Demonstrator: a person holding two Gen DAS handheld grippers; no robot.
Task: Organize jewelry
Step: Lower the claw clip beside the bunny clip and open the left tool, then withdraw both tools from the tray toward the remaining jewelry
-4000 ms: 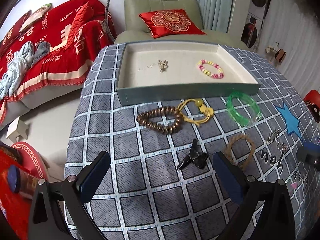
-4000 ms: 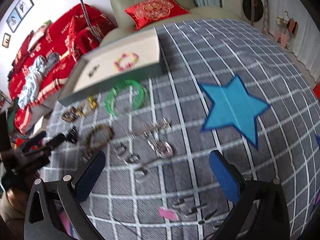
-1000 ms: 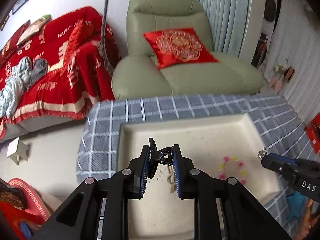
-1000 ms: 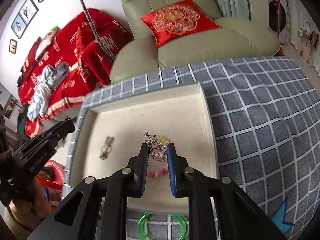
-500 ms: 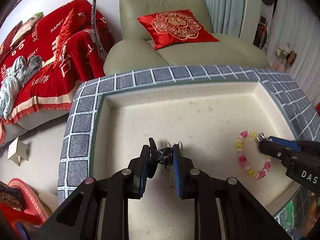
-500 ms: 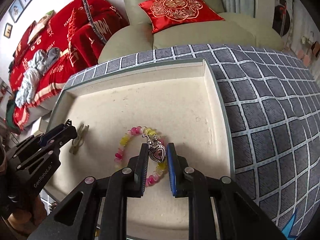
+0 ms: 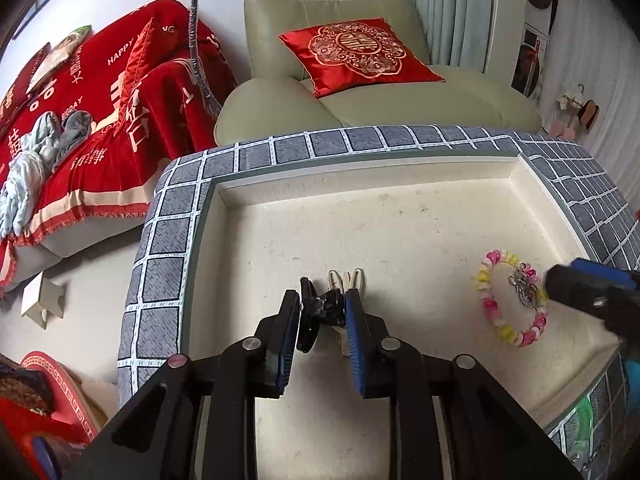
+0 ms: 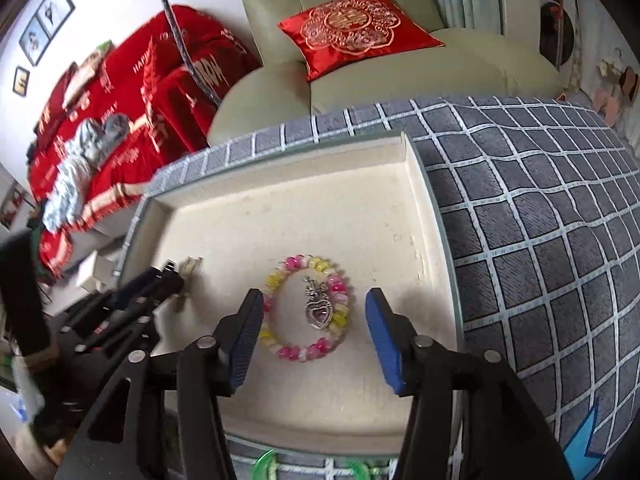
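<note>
My left gripper (image 7: pixel 322 307) is shut on a black hair clip (image 7: pixel 320 309), low over the cream tray (image 7: pixel 400 216), just in front of pale gold clips (image 7: pixel 347 279) lying there. My right gripper (image 8: pixel 316 320) is open over the tray (image 8: pixel 360 208). Between its fingers lies a silver heart pendant (image 8: pixel 318 310) on a pink and yellow bead bracelet (image 8: pixel 306 308). The bracelet (image 7: pixel 510 298) and pendant (image 7: pixel 526 290) also show in the left wrist view, beside the right gripper's tip (image 7: pixel 560 286). The left gripper (image 8: pixel 168 276) shows at the left of the right wrist view.
The tray sits on a grey checked cloth (image 8: pixel 540 240). A green bangle (image 8: pixel 272 466) lies in front of the tray. A green armchair with a red cushion (image 7: pixel 356 54) stands behind the table, and a red-covered sofa (image 7: pixel 80 120) to the left.
My right gripper has opened and let go of the heart pendant, which now lies on the bead bracelet. My left gripper has come lower over the tray, still shut on the black clip.
</note>
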